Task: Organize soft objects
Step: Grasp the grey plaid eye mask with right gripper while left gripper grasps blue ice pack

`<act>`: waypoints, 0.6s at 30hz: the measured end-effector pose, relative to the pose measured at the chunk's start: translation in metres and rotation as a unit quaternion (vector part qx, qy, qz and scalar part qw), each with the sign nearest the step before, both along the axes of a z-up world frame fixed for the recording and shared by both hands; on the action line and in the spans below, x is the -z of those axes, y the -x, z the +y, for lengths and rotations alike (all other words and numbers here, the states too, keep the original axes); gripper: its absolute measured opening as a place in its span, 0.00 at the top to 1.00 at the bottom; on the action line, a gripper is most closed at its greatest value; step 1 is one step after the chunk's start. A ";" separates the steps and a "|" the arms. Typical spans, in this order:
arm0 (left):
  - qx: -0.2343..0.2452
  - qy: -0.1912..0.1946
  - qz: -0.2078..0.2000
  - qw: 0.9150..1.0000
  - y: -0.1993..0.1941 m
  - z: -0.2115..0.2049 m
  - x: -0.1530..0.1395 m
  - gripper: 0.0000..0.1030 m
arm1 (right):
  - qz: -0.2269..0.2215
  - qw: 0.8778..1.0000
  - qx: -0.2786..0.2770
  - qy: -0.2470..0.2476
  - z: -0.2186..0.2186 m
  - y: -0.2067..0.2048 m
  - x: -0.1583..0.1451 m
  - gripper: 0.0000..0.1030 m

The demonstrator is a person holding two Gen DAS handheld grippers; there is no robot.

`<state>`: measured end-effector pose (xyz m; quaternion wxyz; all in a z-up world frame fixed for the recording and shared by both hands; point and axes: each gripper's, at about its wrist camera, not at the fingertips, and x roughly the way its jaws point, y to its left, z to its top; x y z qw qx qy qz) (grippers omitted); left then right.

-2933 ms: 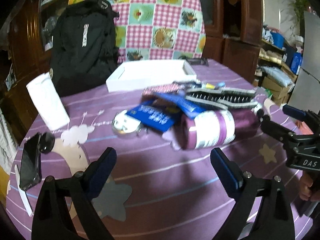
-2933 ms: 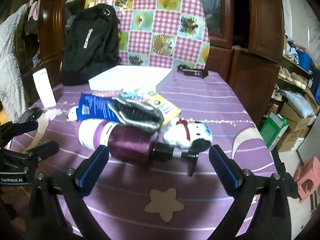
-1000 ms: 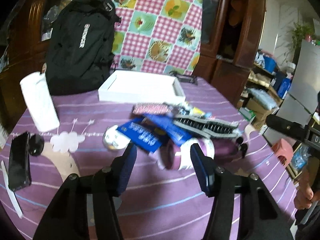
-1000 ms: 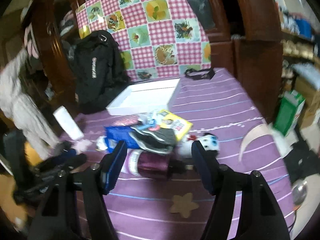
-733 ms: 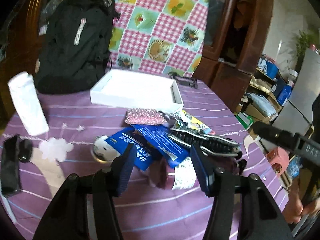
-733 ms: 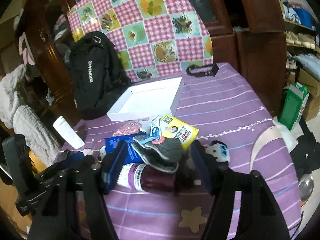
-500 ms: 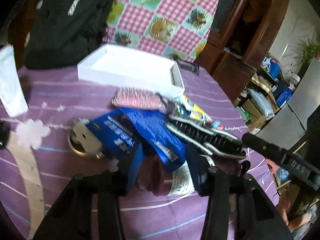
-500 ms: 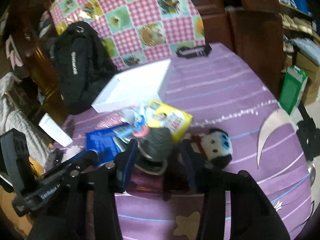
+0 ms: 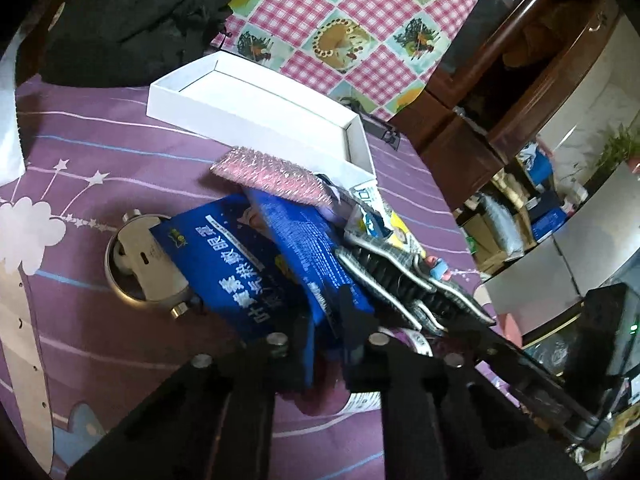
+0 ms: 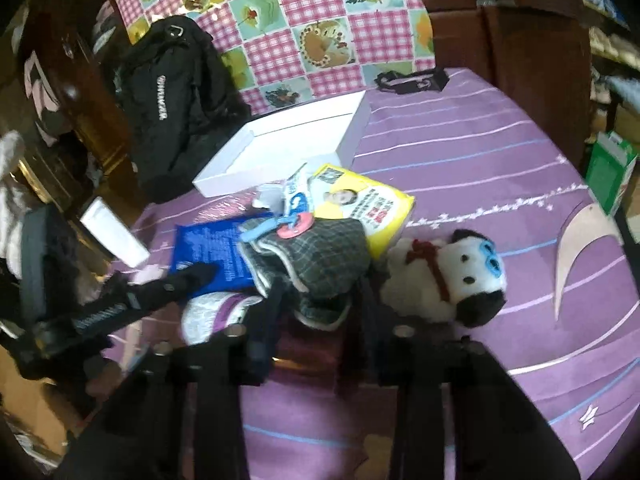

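A pile lies on the purple tablecloth. It holds two blue packets [image 9: 224, 264], a pair of grey checked slippers [image 10: 316, 256], a yellow packet [image 10: 368, 204], a pink glittery pouch [image 9: 272, 172] and a purple bottle [image 10: 216, 312] underneath. A white plush toy [image 10: 448, 276] lies to the right of the pile. My left gripper [image 9: 326, 312] is closing, with the near edge of a blue packet pinched between its fingers. My right gripper [image 10: 320, 292] is closing around the near end of a checked slipper [image 10: 320, 312], just above the bottle.
An open white box [image 10: 296, 140] stands behind the pile, with a black backpack [image 10: 180, 96] to its left. A round metal object [image 9: 140, 264] lies left of the blue packets. A white tube [image 10: 112, 232] is near the table's left edge, and a black strap [image 10: 412, 80] at the back.
Both grippers have come forward and down onto the pile, and their jaws have narrowed from wide open. The left one has rolled and now grips a blue packet. The right one encloses a slipper.
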<state>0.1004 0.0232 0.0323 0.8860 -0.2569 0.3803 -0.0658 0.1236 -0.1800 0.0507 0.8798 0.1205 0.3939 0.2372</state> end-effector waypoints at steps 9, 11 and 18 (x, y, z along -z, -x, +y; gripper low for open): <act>0.005 0.008 -0.039 0.999 0.027 -0.008 -0.024 1.00 | -0.022 0.998 0.005 -0.066 -0.022 0.011 -0.015 0.87; 0.007 0.005 -0.045 0.999 0.032 -0.012 -0.035 1.00 | -0.031 0.996 0.003 -0.085 -0.027 0.016 -0.022 0.87; 0.029 -0.013 -0.096 0.995 0.042 -0.013 -0.095 1.00 | -0.067 0.992 0.013 -0.105 -0.037 0.022 -0.065 0.87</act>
